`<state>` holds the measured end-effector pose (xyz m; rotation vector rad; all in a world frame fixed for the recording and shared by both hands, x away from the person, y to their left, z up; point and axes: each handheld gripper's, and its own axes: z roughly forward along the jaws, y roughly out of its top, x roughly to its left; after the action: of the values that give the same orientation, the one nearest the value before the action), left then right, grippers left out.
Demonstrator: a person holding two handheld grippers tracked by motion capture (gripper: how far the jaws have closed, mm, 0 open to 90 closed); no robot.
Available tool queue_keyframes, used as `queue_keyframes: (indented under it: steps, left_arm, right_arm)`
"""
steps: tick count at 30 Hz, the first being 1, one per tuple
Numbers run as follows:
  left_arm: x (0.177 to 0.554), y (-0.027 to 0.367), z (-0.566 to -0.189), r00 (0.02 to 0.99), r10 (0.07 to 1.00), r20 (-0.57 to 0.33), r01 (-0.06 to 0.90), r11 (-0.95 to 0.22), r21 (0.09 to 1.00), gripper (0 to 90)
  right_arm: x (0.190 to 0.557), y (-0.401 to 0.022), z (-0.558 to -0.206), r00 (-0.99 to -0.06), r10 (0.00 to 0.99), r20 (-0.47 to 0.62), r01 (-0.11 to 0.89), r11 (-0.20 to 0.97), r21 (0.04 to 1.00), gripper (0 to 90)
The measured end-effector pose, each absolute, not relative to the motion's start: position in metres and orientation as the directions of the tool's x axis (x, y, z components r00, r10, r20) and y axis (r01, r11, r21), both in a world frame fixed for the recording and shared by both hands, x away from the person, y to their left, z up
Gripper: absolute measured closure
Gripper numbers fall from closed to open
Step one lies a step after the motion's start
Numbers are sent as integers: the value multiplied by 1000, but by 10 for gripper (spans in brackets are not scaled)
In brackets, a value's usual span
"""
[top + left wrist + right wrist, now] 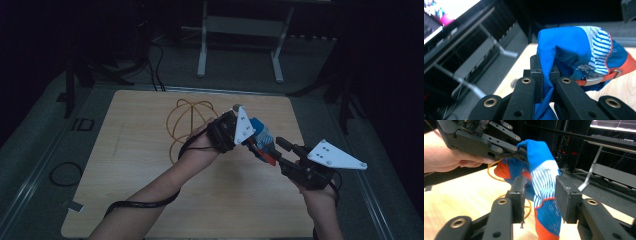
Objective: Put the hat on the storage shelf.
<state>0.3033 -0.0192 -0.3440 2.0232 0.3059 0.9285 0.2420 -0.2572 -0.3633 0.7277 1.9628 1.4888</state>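
A blue, white-striped and orange sock [262,137] hangs in the air above the wooden table [135,150]. My left gripper [250,138] is shut on its blue upper edge. In the left gripper view the fabric [574,45] is pinched between the two jaws of the left gripper [545,75]. My right gripper [280,152] comes in from the lower right and stands open. In the right gripper view the sock [541,170] hangs down between the spread jaws of the right gripper [540,187], with the left gripper [520,153] gripping it above.
A yellow wire frame of loops [187,117] lies on the table behind the left hand. Beyond the table's far edge stands a white metal stand [240,45]. A black cable ring [65,174] lies on the floor at the left.
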Motion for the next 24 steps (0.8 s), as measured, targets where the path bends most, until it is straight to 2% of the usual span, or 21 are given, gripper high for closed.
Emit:
queue_keyframes:
  steps: [5,11,15,19,24]
  left_arm:
    - [299,-4,-340,677,504,536,-215,-562,799,890]
    - [299,17,-342,717,484,501,-268,-472,840,888]
    - [298,34,-348,778,380,501,-375,-359,855,887]
    - [300,48,-351,804,362,472,-399,-261,879,886]
    - [304,61,-354,865,283,415,-386,-152,910,886]
  right_arm:
    - [239,-267,-357,-693,713,-105,70,212,975,564]
    - [235,-274,-353,-680,725,-109,54,197,979,577]
    - [235,-270,-356,-712,694,-106,61,212,975,581]
    - [232,-263,-357,-747,656,-109,52,221,974,580]
    - [231,-250,-359,-798,597,-85,61,220,974,580]
